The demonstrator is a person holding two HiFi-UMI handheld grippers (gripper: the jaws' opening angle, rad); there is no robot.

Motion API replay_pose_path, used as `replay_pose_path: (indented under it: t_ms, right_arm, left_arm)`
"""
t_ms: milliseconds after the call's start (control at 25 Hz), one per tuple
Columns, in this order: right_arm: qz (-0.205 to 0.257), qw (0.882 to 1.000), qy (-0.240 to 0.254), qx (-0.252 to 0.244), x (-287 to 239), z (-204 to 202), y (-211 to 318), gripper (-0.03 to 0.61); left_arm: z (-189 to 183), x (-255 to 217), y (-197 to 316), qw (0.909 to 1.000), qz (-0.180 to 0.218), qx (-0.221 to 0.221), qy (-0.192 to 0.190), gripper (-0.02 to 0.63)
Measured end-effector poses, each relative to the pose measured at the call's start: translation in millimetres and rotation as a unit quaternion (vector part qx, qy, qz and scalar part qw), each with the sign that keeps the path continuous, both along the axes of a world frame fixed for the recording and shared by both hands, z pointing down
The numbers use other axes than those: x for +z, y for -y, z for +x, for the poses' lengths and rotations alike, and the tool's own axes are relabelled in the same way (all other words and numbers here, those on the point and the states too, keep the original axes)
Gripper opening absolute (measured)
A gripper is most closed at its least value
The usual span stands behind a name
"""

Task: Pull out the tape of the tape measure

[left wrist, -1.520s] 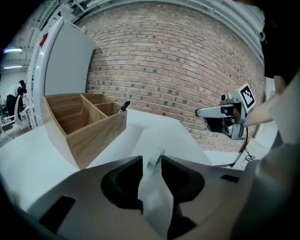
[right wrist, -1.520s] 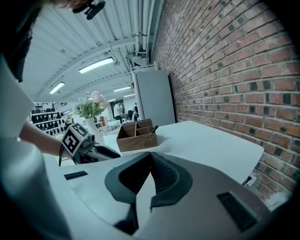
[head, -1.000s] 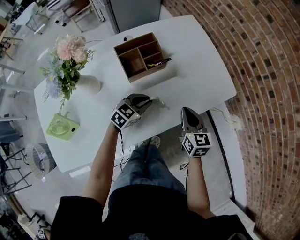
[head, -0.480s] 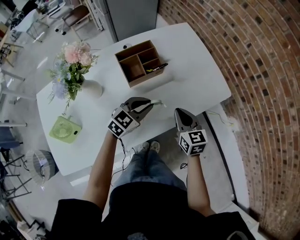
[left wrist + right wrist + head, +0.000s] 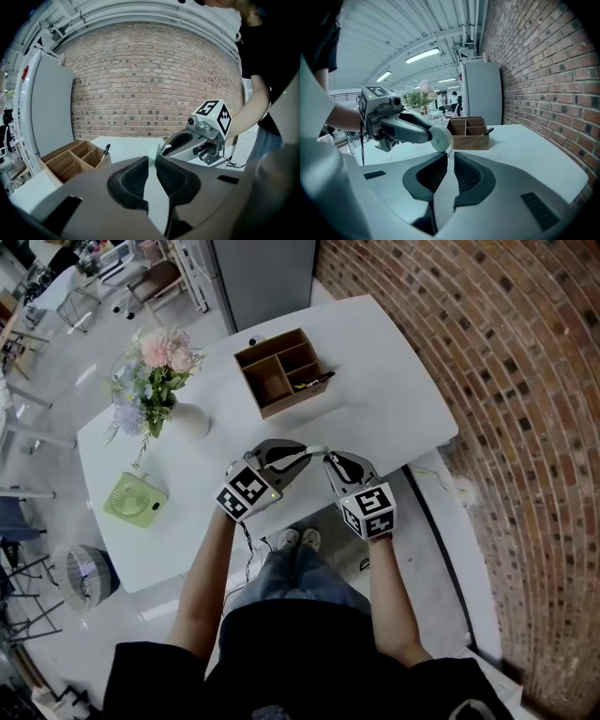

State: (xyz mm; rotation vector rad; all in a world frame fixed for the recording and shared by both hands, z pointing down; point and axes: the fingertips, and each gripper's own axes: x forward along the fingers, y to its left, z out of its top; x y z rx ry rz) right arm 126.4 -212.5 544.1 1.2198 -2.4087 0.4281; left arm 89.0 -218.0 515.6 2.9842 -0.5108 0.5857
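A pale round tape measure (image 5: 437, 136) is held off the white table (image 5: 394, 399), and my left gripper (image 5: 305, 454) is shut on it. Seen along the left jaws, it shows edge-on as a thin pale green strip (image 5: 152, 163). Its small end tab (image 5: 447, 150) hangs right at the tips of my right gripper (image 5: 450, 155). The right jaws stand a narrow gap apart, and I see nothing pressed between them. In the head view my right gripper (image 5: 328, 458) points left, its tips almost meeting the left gripper's near the table's front edge.
A wooden compartment box (image 5: 284, 371) with a black pen in it stands further back on the table. A white vase of flowers (image 5: 159, 381) and a green fan (image 5: 136, 500) are at the left. A brick wall (image 5: 525, 427) runs along the right.
My right gripper has swung left, up to the tape measure in the left gripper. The left gripper has lifted a little, still holding the tape measure.
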Motion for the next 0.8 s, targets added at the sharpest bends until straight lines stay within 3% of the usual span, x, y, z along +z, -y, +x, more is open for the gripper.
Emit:
replay_pose_path:
  t_ms: [80,800]
  right_arm:
    - [0.008,1.0,-0.012,-0.005,-1.3,-0.2,0.2,0.009]
    - [0.038,0.992,-0.103,0.056,1.9,49.4,-6.4,0.004]
  left_arm:
    - [-0.4,-1.9,-1.0,1.0,0.001,0.0,-0.001,0.066]
    - [-34.5,8.0,0.9,0.9994,-0.003,-0.027,0.021,0.066]
